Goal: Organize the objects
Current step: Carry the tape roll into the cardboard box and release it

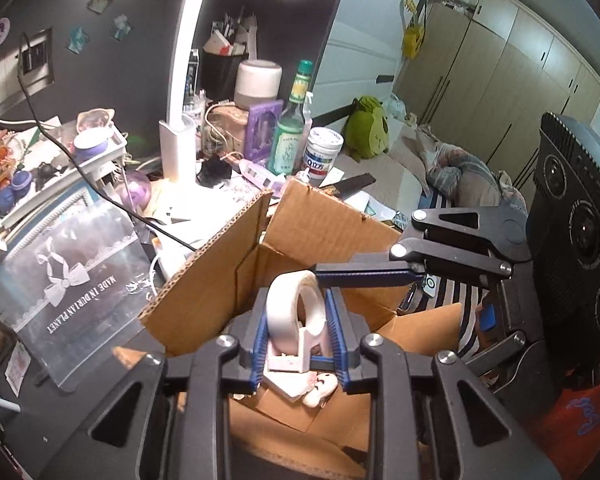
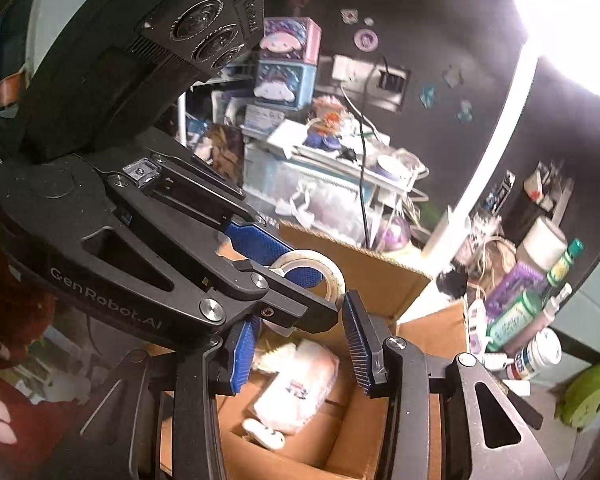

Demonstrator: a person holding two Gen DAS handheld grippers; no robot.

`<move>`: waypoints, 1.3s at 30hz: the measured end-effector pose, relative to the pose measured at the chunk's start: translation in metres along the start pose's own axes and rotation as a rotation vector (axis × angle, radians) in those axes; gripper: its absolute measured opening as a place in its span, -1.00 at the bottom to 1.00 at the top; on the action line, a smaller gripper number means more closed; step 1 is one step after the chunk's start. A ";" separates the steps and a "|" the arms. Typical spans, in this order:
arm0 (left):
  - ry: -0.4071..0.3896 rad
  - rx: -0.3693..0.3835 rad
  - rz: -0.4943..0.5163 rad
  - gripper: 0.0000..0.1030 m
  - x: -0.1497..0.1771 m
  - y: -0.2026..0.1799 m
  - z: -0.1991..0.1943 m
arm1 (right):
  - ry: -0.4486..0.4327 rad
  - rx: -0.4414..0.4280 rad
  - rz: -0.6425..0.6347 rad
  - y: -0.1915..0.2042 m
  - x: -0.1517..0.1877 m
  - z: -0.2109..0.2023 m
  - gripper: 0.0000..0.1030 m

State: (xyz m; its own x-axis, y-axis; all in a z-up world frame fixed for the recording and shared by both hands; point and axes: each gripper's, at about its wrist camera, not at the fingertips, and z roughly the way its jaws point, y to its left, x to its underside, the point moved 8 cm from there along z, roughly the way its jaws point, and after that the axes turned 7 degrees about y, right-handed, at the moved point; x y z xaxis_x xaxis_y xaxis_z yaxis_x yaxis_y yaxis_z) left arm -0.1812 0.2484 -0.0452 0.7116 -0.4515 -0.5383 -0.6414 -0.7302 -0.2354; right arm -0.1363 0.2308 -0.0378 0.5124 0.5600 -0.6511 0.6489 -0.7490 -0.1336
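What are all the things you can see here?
tape dispenser: one, white, clamped over the box
cardboard box: one, brown, flaps open
packet: one, white-pink, lying inside the box
small toy: one, white, inside the box beside the packet
green bottle: one, standing on the desk
white jar: one, blue label, right of the bottle
lamp: one, white, on the desk
green plush: one, on the bed
left gripper: blue pads, shut on the dispenser
right gripper: blue pads, open above the box
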 end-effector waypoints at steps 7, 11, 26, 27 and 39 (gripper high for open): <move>-0.049 -0.059 -0.004 0.30 -0.005 0.005 -0.010 | 0.073 0.018 0.052 -0.016 0.010 0.014 -0.24; -0.088 -0.102 -0.027 0.49 0.000 0.015 -0.029 | 0.066 0.021 0.063 -0.019 0.011 0.011 -0.07; -0.243 -0.261 -0.169 0.65 0.088 0.078 -0.130 | -0.013 -0.035 0.003 0.053 -0.027 -0.002 -0.07; -0.250 -0.274 -0.181 0.68 0.098 0.084 -0.136 | -0.017 -0.052 -0.004 0.064 -0.030 -0.001 -0.07; -0.292 -0.344 -0.302 0.71 0.201 0.137 -0.142 | 0.029 -0.216 0.114 0.171 -0.012 0.060 -0.07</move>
State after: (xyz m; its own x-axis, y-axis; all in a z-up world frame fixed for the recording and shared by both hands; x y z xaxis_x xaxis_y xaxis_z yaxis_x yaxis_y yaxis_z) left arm -0.0849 -0.0153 -0.0705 0.7087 -0.0699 -0.7020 -0.2547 -0.9533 -0.1623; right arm -0.0650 0.0745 -0.0976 0.6034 0.4883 -0.6304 0.6895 -0.7166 0.1049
